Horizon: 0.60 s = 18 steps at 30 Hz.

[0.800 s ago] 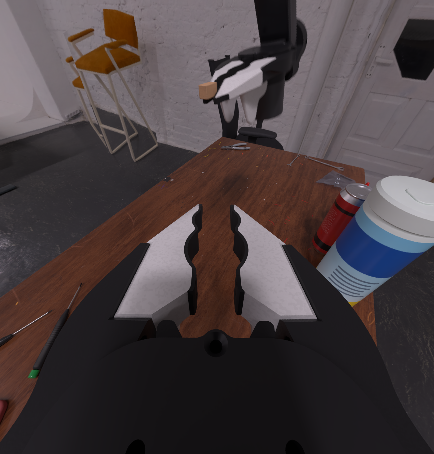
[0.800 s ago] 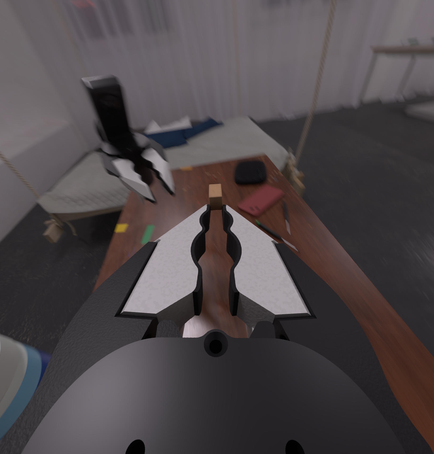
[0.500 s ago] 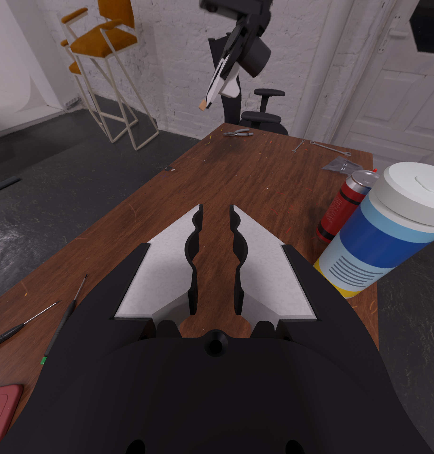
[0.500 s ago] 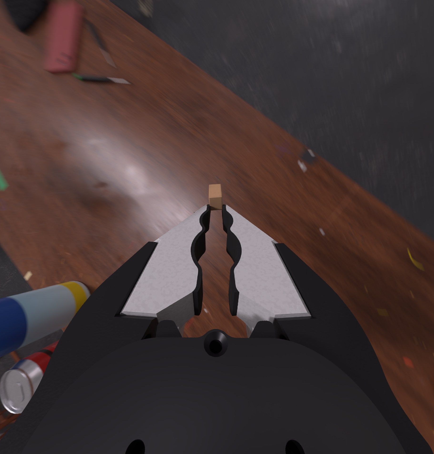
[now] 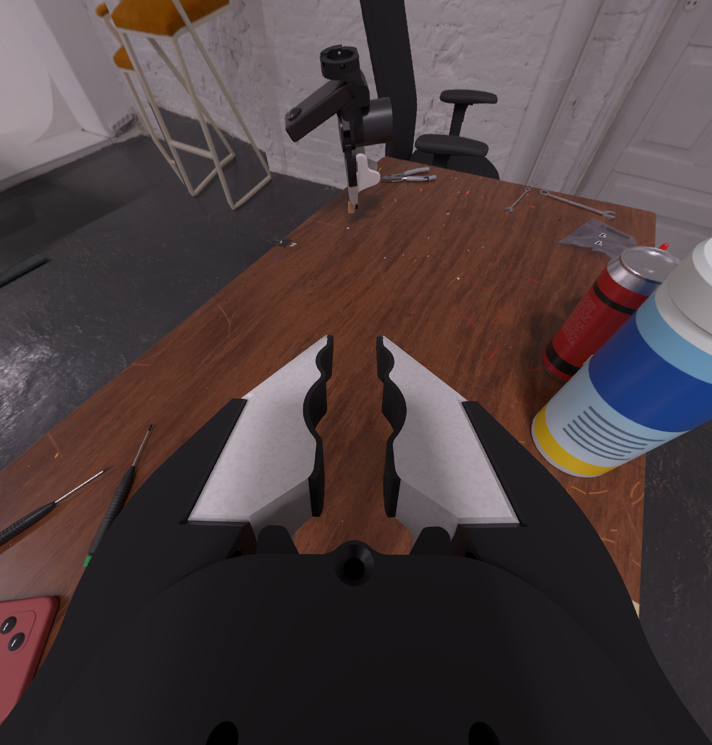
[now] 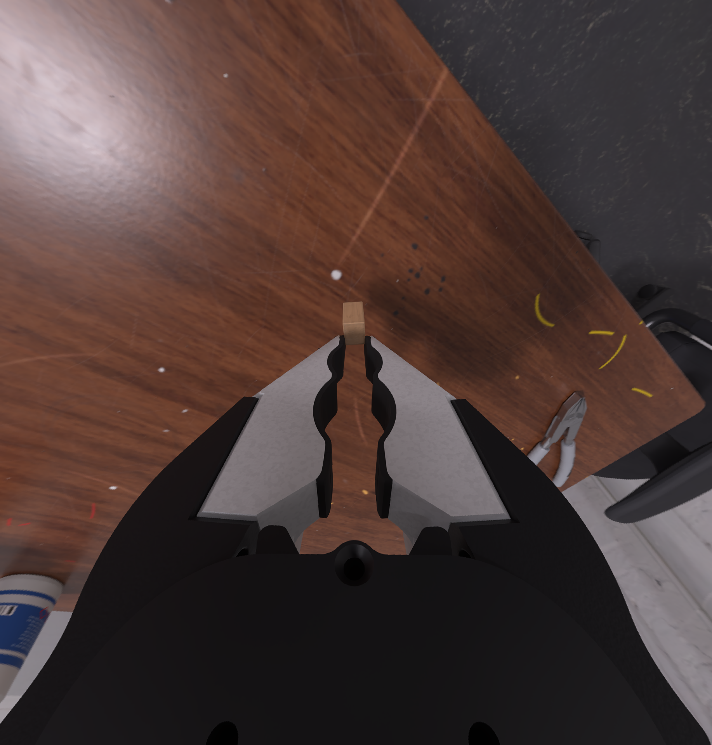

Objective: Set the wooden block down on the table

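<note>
the brown wooden bench [image 5: 386, 282] is scratched and flecked with paint spots and small coloured shavings. just right of the left tongs [image 5: 354, 340] stands a blue, white and yellow canister [image 5: 636, 387], and a red can [image 5: 600, 314] stands touching its far side. left of these tongs lie two thin screwdrivers [image 5: 116, 496], and a red phone [image 5: 11, 661] lies beside their body. far ahead lie pliers [image 5: 409, 176], two wrenches [image 5: 576, 204] and a small clear bag [image 5: 596, 240]. the pliers [image 6: 564, 435] lie right of the right tongs [image 6: 353, 340], at the bench edge.
</note>
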Tool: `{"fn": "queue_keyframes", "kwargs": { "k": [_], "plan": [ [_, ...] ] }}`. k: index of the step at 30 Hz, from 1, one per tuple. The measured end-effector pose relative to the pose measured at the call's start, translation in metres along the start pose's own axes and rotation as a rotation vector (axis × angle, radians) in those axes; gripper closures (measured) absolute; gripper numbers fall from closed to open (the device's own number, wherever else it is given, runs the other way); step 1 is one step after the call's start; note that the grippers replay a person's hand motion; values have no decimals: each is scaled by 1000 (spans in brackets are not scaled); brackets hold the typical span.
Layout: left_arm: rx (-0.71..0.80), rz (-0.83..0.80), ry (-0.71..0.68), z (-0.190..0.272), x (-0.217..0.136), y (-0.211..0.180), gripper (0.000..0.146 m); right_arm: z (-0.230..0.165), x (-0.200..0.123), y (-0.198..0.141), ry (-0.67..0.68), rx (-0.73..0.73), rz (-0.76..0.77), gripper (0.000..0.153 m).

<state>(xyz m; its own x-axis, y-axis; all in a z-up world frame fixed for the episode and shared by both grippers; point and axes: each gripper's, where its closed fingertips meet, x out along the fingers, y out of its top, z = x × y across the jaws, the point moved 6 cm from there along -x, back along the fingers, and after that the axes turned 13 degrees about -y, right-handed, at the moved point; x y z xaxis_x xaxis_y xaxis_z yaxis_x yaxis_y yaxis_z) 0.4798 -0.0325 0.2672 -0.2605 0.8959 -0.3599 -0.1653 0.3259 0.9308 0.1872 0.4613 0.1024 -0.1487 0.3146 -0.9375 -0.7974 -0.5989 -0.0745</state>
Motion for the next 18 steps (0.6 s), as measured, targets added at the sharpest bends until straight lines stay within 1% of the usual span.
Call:
{"fn": "queue_keyframes", "kwargs": {
  "k": [5,7,11,18],
  "plan": [
    [-13,-33,3,-4,6,-5,125,9,17,8,-5,-23,-34,144],
    [-14,-44,2,-5,8,-6,125,8,21,10,24,-31,-45,144],
    [-8,-56,-2,-3,11,-6,125,7,25,12,50,-43,-48,144],
    [1,-68,-11,1,12,-5,125,2,29,10,49,-58,-56,144]
  ]
}}
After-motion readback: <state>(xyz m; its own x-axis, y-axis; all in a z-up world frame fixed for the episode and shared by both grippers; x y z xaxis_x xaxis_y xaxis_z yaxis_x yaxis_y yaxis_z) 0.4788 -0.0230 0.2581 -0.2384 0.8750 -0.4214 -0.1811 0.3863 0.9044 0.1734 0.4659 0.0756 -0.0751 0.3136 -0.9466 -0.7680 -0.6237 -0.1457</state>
